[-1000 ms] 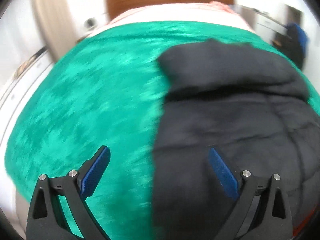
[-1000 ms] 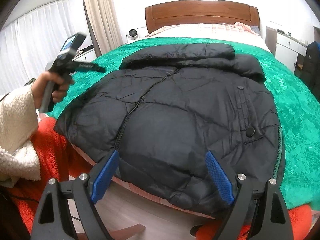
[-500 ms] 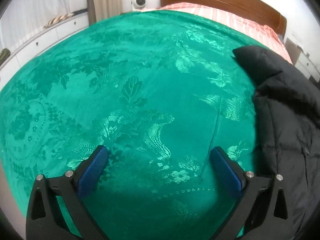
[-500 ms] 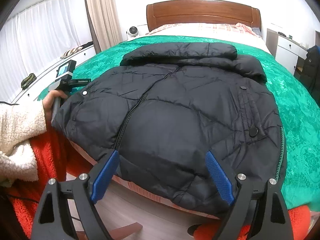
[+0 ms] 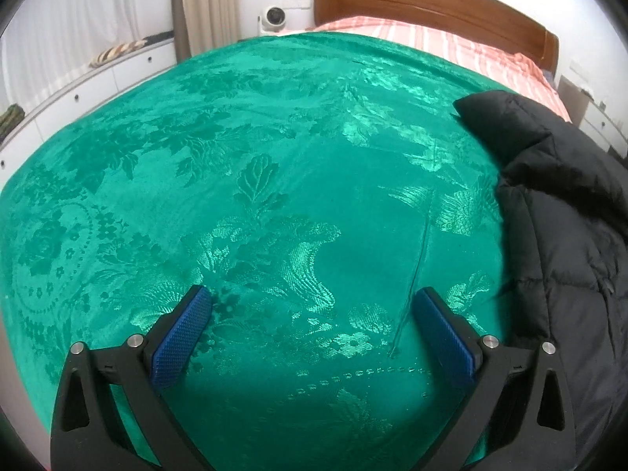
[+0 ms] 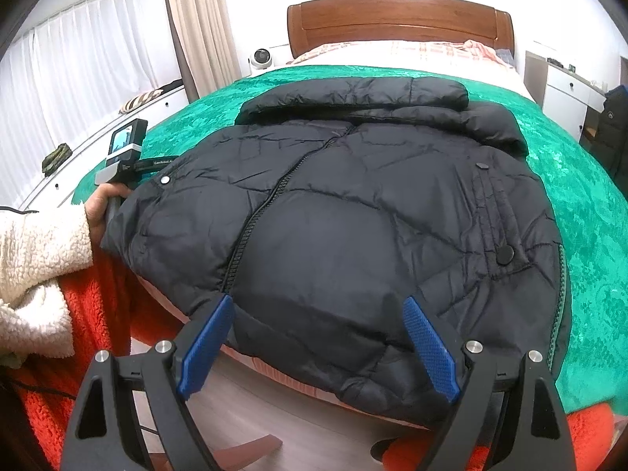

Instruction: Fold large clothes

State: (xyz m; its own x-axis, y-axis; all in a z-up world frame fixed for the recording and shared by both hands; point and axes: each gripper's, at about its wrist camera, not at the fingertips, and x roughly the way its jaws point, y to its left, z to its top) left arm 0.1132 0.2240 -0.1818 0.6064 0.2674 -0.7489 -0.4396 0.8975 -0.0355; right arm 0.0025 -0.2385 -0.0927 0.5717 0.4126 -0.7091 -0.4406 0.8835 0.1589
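Jacket [image 6: 353,227] flat on green bedspread [image 5: 255,196], zipper up, hem over bed's near edge.
Right claw [image 6: 318,337] spread, empty, above hem. Left claw [image 5: 314,322] spread, empty, over bare bedspread just beside jacket's left side; hand [image 6: 100,208] grips its handle by the sleeve edge.

The left wrist view looks down and forward, close over the green bedspread [image 5: 274,196], toward the headboard [image 5: 431,0]; the black jacket [image 5: 569,235] is at its right edge. The right wrist view looks from the foot of the bed toward the same headboard, with the whole jacket before it. Both views share these three things.
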